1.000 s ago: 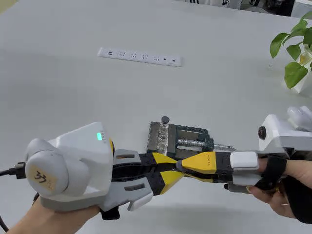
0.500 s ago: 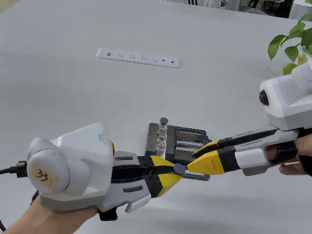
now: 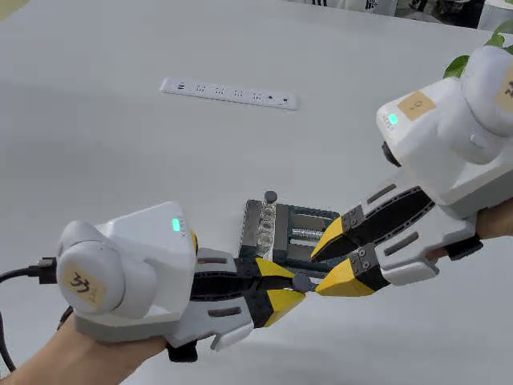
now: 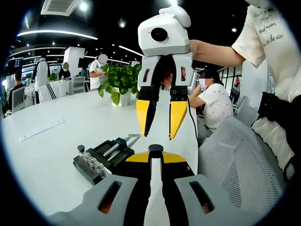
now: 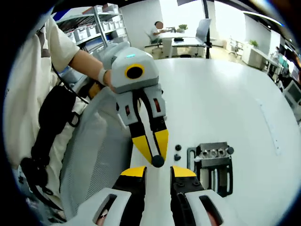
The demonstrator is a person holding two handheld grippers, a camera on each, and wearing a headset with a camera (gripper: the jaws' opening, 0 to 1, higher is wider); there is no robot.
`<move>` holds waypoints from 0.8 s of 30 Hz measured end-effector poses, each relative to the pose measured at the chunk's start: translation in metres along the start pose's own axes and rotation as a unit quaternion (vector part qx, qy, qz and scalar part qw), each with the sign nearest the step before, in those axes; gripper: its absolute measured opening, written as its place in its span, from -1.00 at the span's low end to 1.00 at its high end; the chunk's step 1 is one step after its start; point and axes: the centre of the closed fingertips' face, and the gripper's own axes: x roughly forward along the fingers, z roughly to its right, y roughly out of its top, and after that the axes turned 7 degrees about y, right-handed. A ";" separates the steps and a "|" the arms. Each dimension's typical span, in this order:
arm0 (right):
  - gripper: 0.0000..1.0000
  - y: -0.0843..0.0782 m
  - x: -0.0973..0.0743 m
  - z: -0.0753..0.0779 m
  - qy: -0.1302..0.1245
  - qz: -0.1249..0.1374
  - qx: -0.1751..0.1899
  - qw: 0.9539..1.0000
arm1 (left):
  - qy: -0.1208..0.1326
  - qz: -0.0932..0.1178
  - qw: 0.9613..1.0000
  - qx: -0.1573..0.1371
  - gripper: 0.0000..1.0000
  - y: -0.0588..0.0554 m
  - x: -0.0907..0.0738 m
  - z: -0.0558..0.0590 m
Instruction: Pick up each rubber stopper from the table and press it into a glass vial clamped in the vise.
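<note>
The left gripper (image 3: 296,282) and right gripper (image 3: 318,273) each have a white housing, a lit green lamp, a handwritten paper label and black jaws tipped yellow. A black cable (image 3: 20,277) leaves the left housing at 9 o'clock. The person wears a white, printed, short-sleeved T-shirt (image 4: 263,33).

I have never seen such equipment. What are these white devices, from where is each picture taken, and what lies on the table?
A person holds two hand tools, each with two yellow-tipped jaws. The rectangular picture comes from a camera on the person's head; the two round ones come from cameras on the tools themselves. The left gripper is shut on a small dark rubber stopper. The right gripper faces it, open. On the white table are a vise clamping glass vials, two loose stoppers and a power strip.
</note>
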 end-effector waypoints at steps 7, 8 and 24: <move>-0.76 0.003 0.008 -0.006 -0.001 -0.024 -0.026 0.999 | -0.004 -0.002 1.000 0.000 -0.93 -0.001 -0.001 0.002; -0.76 0.003 0.009 -0.007 0.000 -0.027 -0.030 0.999 | -0.005 -0.002 1.000 0.000 -0.93 -0.001 -0.002 0.002; -0.81 0.007 0.018 -0.010 0.005 -0.055 -0.061 0.997 | -0.009 -0.007 1.000 0.000 -0.93 -0.005 -0.004 0.007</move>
